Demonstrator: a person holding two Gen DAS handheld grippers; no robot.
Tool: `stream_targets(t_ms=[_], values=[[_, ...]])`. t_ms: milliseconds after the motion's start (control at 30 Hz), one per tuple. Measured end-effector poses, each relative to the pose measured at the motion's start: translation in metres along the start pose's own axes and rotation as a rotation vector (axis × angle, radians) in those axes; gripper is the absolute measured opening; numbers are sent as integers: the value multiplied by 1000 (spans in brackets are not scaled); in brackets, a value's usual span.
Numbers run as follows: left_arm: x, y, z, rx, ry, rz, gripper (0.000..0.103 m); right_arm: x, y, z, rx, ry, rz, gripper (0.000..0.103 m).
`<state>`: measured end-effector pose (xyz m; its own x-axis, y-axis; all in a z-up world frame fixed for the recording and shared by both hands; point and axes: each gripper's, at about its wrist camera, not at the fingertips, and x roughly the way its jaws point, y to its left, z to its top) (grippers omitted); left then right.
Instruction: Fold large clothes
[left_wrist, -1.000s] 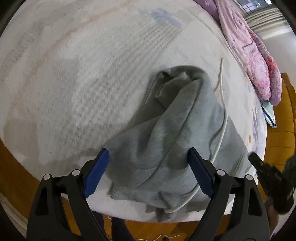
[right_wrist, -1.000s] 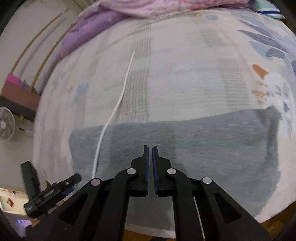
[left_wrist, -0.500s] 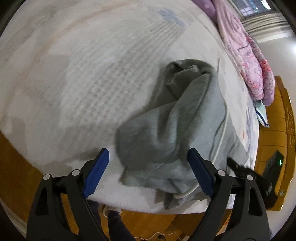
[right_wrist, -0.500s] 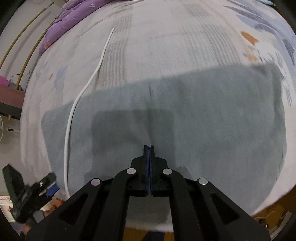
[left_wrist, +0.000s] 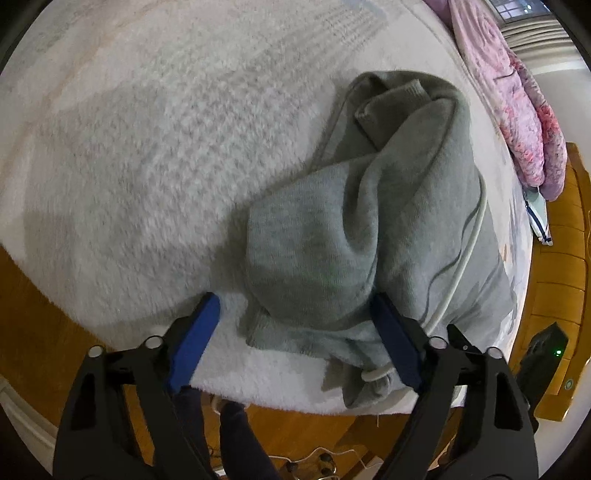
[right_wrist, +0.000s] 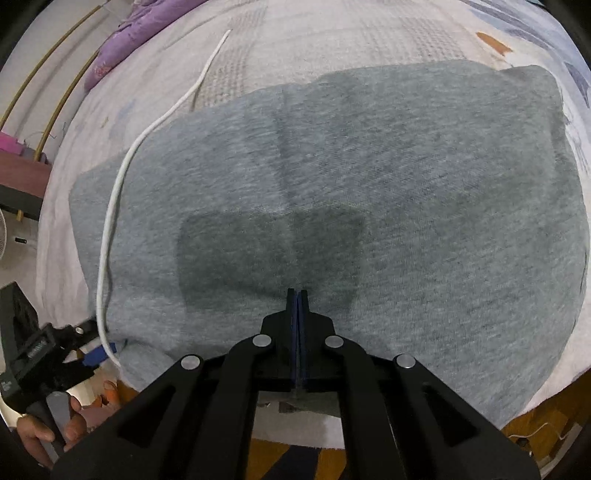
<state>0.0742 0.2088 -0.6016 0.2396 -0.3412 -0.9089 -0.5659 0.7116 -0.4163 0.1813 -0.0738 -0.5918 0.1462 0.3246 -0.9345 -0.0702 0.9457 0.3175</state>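
Between the spread fingers of my left tool (left_wrist: 293, 341), which grips nothing, the bunched end of the grey garment (left_wrist: 354, 236) lies heaped on the bed (left_wrist: 122, 140) near its front edge. A white cord (left_wrist: 463, 258) runs over the garment beside the right finger; closing here could catch it and drag the folds askew

Beyond my right tool (right_wrist: 297, 295), fingers pressed together, the grey garment (right_wrist: 369, 177) lies flat. Whether they pinch its near hem I cannot tell; if not, lifting would leave it behind

Blk fingers (left_wrist: 395, 336), blue pads, silver rivets.
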Motion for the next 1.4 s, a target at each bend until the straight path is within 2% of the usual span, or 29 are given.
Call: stream_targets(t_ms=[67,133,200,267,333,400,467,567,700,800,900,967,1133,1267,1333,1400], values=[[0,-2,-3,-1,8,4,61,-6,-1,-2,25,-4,17,3],[0,0,-6,-41,19,-47,47,-11,-2,-7,26,-2,16,6],[2,2,-7,-67,23,-64,41,-16,-2,-12,20,-5,15,9],[4,2,-5,-55,21,-63,27,-17,0,-15,21,-8,24,12],[3,0,-3,-59,24,-66,18,-20,4,-16,14,-11,39,22],[-5,-11,0,-12,14,-53,15,-24,11,-21,-27,-21,49,51],[-15,-23,1,40,11,-47,13,-29,23,-26,-81,-44,47,64],[-36,-38,4,81,2,-68,12,-40,41,-40,-171,-63,97,64],[-52,-55,7,121,7,-81,12,-50,79,-56,-364,-103,135,73],[-58,-68,10,134,7,-91,12,-54,99,-72,-489,-139,121,74],[-63,-80,12,141,0,-113,12,-48,113,-73,-526,-169,121,75],[-65,-87,11,146,-3,-124,12,-40,122,-71,-555,-193,82,76],[-67,-86,13,106,-3,-147,12,-22,128,-51,-506,-212,62,76],[-67,-84,13,89,-1,-172,12,-13,130,-34,-467,-195,94,76],[-66,-82,13,69,7,-173,13,-14,132,-29,-450,-191,112,66],[-69,-79,14,40,2,-205,15,-13,132,-24,-430,-154,134,33]])
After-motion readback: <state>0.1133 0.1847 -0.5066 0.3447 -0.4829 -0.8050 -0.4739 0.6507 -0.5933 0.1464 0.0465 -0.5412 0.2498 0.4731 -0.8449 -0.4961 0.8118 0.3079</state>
